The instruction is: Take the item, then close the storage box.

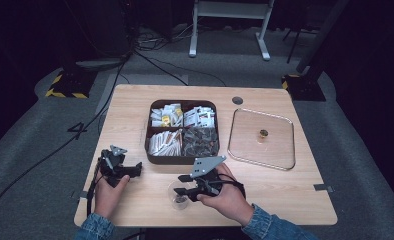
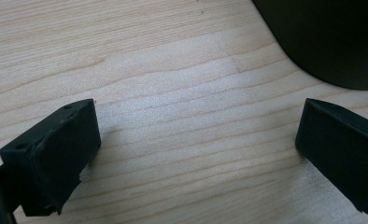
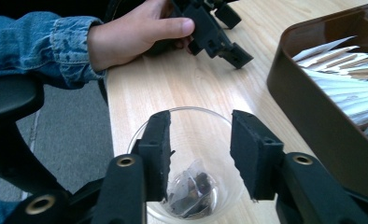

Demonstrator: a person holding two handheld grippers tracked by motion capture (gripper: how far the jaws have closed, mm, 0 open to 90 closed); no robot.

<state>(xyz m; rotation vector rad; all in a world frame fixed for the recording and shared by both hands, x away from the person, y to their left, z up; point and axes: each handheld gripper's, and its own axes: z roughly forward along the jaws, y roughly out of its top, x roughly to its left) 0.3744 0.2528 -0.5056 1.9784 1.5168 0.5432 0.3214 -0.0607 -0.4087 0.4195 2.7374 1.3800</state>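
My right tool [image 1: 181,185] hangs over the clear glass cup [image 1: 178,196] near the front edge of the desk [image 1: 285,195], in front of the brown tray [image 1: 182,159]. In the right gripper view the jaws stand part open above the cup [image 3: 182,140], nothing between the pads, no pad pressing on anything. A tea bag [image 3: 194,186] lies in the bottom of the cup, free of the tool; it's a see-through sachet with dark contents. One jaw sits over the cup's near-left rim, the other over its right side; can't tell if either touches the glass.

My left tool [image 1: 135,170] rests low on the desk to the left of the tray, well apart from the cup. Left gripper view: jaws wide open, bare wood between them, holding nothing; the tray's dark rounded corner [image 2: 331,42] shows at upper right.

The tray has four compartments: white and yellow packets back left, white packets back right, paper sticks front left, dark sachets [image 1: 201,141] front right. A clear lid [image 1: 261,138] with a small knob lies flat on the desk, just right of the tray.
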